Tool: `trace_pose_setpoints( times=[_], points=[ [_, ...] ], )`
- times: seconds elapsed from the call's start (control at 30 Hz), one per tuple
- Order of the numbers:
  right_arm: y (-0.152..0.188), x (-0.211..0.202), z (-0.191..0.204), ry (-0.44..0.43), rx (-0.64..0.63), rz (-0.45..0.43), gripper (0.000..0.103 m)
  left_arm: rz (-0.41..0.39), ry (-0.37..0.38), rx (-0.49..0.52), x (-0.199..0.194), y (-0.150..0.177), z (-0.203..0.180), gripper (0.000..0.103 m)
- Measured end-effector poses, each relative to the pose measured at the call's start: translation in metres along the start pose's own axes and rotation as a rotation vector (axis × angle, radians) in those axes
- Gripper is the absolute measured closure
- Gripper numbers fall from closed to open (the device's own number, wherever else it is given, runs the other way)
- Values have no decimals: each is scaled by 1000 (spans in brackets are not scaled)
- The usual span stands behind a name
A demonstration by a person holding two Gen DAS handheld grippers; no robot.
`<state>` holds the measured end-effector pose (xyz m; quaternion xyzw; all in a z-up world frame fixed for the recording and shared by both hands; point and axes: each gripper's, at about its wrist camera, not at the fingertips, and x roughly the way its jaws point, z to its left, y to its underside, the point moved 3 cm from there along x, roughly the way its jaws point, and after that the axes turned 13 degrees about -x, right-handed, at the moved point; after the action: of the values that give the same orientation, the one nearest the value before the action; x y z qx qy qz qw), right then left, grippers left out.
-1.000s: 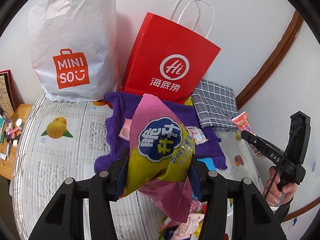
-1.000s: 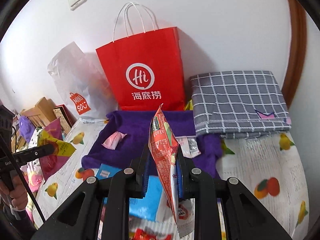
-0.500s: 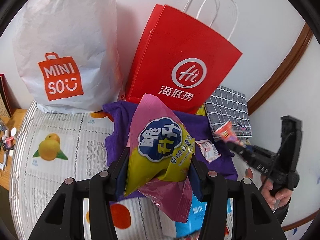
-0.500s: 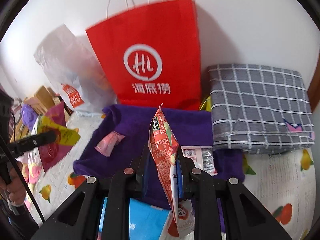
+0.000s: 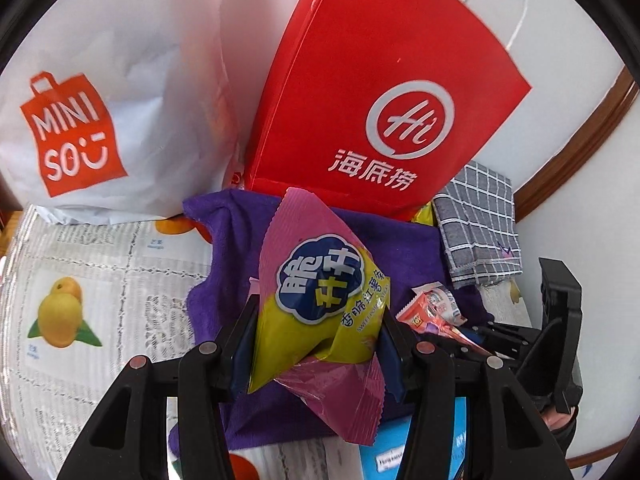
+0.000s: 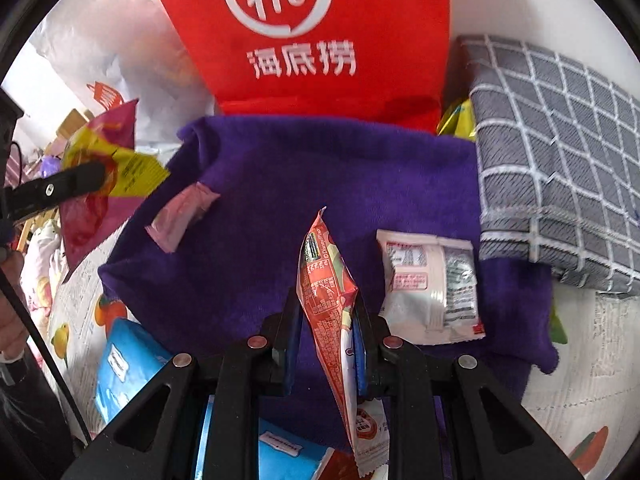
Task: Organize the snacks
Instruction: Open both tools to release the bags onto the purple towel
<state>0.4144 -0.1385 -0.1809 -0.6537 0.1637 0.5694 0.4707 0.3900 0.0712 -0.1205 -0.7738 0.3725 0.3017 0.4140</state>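
Left wrist view: fingers [image 5: 320, 354] pinch the pink-yellow snack bag [image 5: 320, 300]; right fingers [image 6: 326, 350] seemingly clamp the red packet [image 6: 326, 280].

Sweet potato snack bag [image 5: 320, 304]: pink and yellow-green, blue cloud badge with white characters
Red snack packet [image 6: 328, 276]: red-orange, fine white print
Paper bag [image 5: 384, 92]: red — white circle logo and white characters
Plastic bag [image 5: 132, 80]: white, orange logo
Towel [image 6: 320, 184]: deep purple
Folded cloth [image 6: 560, 140]: grey — white grid check
Table cover [image 5: 80, 280]: white, yellow and orange fruit prints
Box [image 6: 124, 364]: light blue
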Motion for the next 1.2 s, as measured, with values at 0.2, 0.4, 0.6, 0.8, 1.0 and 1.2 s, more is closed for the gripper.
trace_pose_setpoints(
  times=[0.2, 0.4, 0.6, 0.8, 1.0, 1.2],
  points=[
    [2, 6, 0, 25, -22, 27, 75, 25, -37, 31, 26, 1, -6, 53],
    [0, -19, 1, 57, -53, -10, 64, 68, -30, 45, 46, 6, -13, 53],
    [-2, -49, -7, 91, -28, -74, 63, 103, -39, 81, 63, 15, -19, 53],
    [-7, -72, -13, 108, -10, -123, 63, 132, -40, 105, 71, 21, -25, 51],
    [-6, -85, -1, 140, -23, -131, 63, 119, -83, 134, 55, 27, -27, 35],
    [10, -108, 18, 162, -41, -183, 63, 64, -109, 126, 16, 26, -21, 35]
  ],
)
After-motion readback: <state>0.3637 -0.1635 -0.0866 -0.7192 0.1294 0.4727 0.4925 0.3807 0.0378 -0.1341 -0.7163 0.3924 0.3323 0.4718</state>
